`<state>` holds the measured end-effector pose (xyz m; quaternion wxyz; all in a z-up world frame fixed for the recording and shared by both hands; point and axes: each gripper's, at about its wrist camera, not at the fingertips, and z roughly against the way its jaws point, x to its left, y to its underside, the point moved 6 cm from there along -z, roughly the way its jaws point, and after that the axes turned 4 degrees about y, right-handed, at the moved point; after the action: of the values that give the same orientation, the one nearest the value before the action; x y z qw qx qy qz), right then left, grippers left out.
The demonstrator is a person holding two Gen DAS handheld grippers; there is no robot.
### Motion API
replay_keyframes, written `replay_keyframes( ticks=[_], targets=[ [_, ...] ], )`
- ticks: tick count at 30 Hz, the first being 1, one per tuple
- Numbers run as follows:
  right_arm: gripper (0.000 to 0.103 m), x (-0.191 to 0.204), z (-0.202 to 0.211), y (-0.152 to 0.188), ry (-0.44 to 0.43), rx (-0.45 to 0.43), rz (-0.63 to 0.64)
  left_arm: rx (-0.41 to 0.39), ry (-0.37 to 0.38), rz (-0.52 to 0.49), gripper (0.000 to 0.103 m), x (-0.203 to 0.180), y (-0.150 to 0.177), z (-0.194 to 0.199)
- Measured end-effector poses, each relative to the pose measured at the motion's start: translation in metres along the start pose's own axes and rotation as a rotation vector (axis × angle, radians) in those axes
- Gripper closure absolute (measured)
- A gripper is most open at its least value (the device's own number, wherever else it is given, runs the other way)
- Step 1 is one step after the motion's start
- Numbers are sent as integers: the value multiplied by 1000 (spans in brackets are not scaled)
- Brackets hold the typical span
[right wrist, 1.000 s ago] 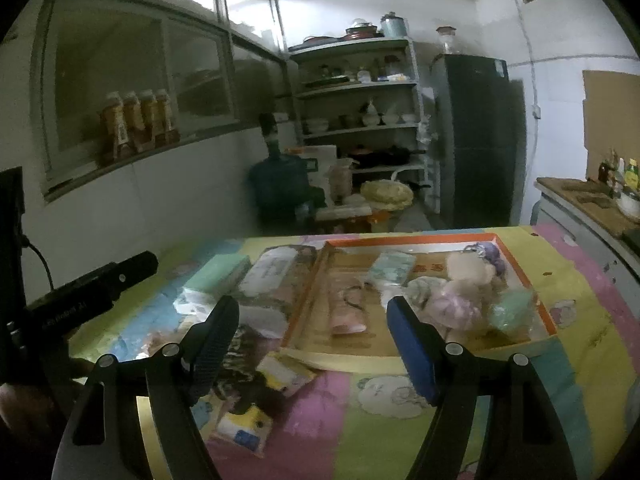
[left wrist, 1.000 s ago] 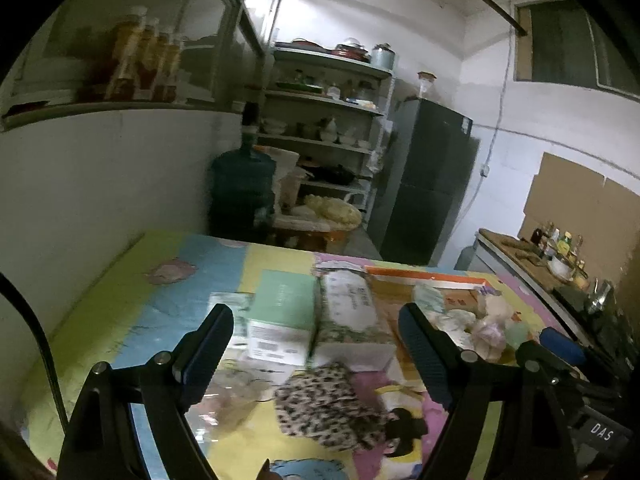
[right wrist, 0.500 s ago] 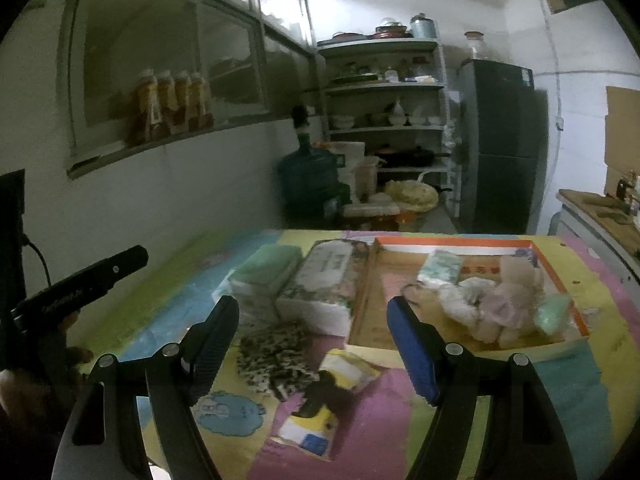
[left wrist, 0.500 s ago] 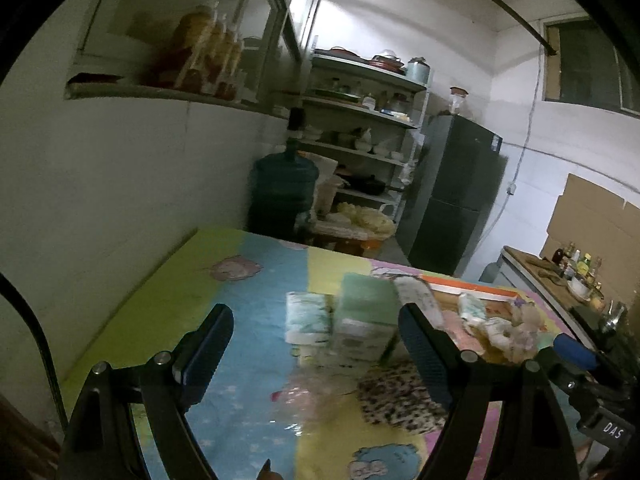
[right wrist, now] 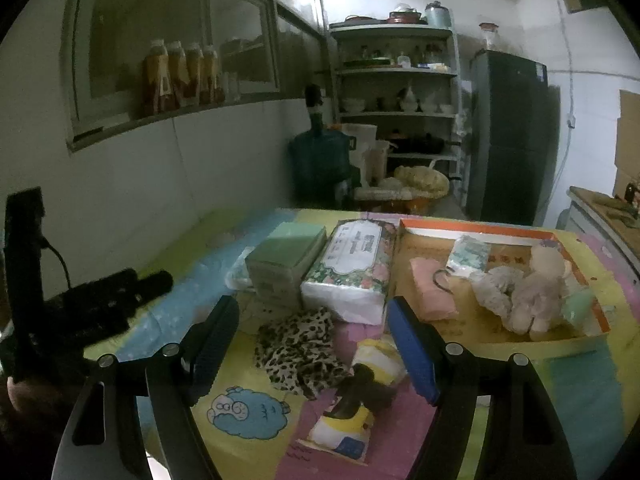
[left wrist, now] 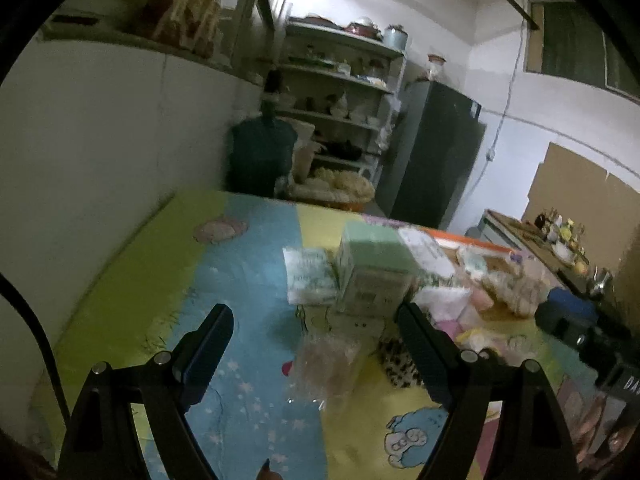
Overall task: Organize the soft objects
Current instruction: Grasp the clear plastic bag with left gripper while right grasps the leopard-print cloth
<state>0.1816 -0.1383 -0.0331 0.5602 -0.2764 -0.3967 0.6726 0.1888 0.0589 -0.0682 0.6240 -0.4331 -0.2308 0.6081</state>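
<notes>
Only right wrist view shows yellow pouch.

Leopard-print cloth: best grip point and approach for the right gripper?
Pinch a raised fold near the middle of the leopard-print cloth, coming down from above. It lies crumpled flat on the mat, so no edge offers a side grip. The right gripper, open, already frames it.

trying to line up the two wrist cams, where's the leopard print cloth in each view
Left wrist: leopard print cloth lies low, right of centre, partly hidden behind the left gripper's right finger.
Right wrist: it lies low and centre, between the right gripper's open fingers.
Shared landmark: the green box behind it.
</notes>
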Motion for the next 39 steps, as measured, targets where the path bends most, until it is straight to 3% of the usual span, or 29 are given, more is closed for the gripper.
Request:
replay_keyframes(
  ticks=[15, 18, 20, 21, 24, 32, 39],
  targets=[
    [25, 11, -25, 10, 11, 59, 5, 169, 31, -79, 19, -1, 31, -53],
    [25, 11, -29, 11, 13, 68, 4, 190, 39, -61, 31, -1, 35, -59],
    [25, 10, -32, 12, 11, 76, 3, 190, 45, -47, 39, 1, 36, -61],
    [25, 11, -34, 13, 9, 81, 3, 189, 55, -40, 48, 1, 36, -61],
    [25, 14, -41, 16, -6, 100, 8, 178, 55, -26, 52, 4, 37, -59],
    [25, 28, -71, 28, -53, 176, 34, 150, 53, -11, 55, 11, 32, -51],
    [25, 32, -101, 39, -42, 251, 51, 118, 43, 7, 55, 23, 22, -39]
  ],
)
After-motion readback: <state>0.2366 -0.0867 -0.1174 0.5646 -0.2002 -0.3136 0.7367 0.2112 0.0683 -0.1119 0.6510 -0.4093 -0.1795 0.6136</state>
